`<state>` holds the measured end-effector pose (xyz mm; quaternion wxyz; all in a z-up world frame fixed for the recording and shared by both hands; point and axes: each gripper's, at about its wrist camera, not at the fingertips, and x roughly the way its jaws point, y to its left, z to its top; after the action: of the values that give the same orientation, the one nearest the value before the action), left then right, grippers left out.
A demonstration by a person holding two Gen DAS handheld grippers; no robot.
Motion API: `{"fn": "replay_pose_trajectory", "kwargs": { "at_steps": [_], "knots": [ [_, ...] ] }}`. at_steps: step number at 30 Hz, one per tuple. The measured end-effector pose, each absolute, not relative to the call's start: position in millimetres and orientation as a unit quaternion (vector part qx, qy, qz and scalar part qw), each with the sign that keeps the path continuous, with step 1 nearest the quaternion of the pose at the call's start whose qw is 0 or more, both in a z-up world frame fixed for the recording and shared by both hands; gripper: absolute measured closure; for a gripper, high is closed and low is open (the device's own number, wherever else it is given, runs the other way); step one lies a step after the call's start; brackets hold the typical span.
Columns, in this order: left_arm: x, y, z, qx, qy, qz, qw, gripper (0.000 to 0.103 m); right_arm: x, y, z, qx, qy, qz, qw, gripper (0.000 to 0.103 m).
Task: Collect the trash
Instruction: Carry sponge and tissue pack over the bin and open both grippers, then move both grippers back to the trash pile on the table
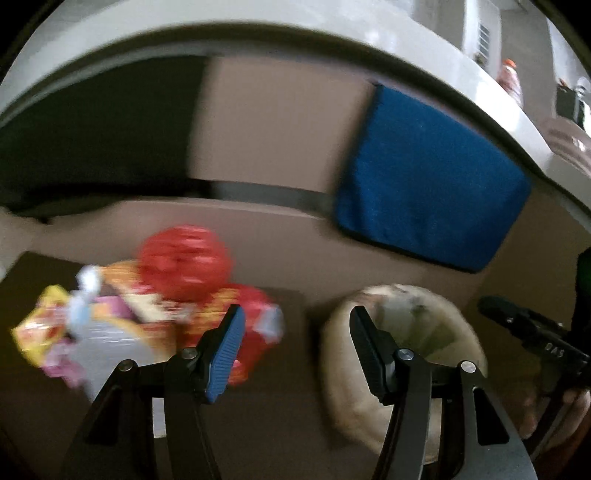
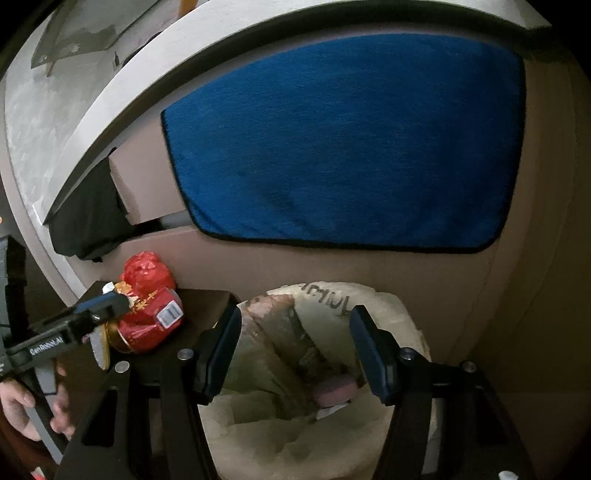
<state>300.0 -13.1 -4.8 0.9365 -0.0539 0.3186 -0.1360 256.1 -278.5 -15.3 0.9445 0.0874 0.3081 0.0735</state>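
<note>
A pile of crumpled wrappers (image 1: 147, 317), red, yellow and silver, lies on a dark low surface (image 1: 258, 424); the left wrist view is blurred. A cream trash sack (image 1: 402, 332) stands open to its right. My left gripper (image 1: 295, 347) is open and empty, above the gap between pile and sack. In the right wrist view, my right gripper (image 2: 293, 350) is open and empty over the sack's mouth (image 2: 295, 369), which holds crumpled trash and a pink piece (image 2: 334, 389). The red wrappers (image 2: 147, 310) lie at left, with the left gripper (image 2: 107, 299) over them.
A blue towel (image 2: 343, 140) hangs on the beige cabinet front (image 2: 295, 266) behind the sack, under a grey counter edge (image 1: 258, 29). A black cloth (image 2: 88, 221) hangs to the left. A bottle (image 1: 511, 79) stands on the counter at far right.
</note>
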Motion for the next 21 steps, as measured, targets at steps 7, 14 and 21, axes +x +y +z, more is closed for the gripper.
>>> {"fn": "replay_pose_trajectory", "kwargs": {
  "at_steps": [7, 14, 21],
  "knots": [
    [287, 70, -1, -0.077, 0.306, -0.054, 0.947, 0.043, 262, -228, -18, 0.063, 0.316, 0.1, 0.941, 0.044],
    [275, 135, -20, -0.11, 0.332, -0.034, 0.936, 0.043, 283, -157, -37, 0.049, 0.352, 0.164, 0.92, 0.046],
    [257, 183, -31, -0.135, 0.344, -0.053, 0.928, 0.044, 338, -101, -61, 0.042, 0.396, 0.2, 0.895, 0.046]
  ]
}}
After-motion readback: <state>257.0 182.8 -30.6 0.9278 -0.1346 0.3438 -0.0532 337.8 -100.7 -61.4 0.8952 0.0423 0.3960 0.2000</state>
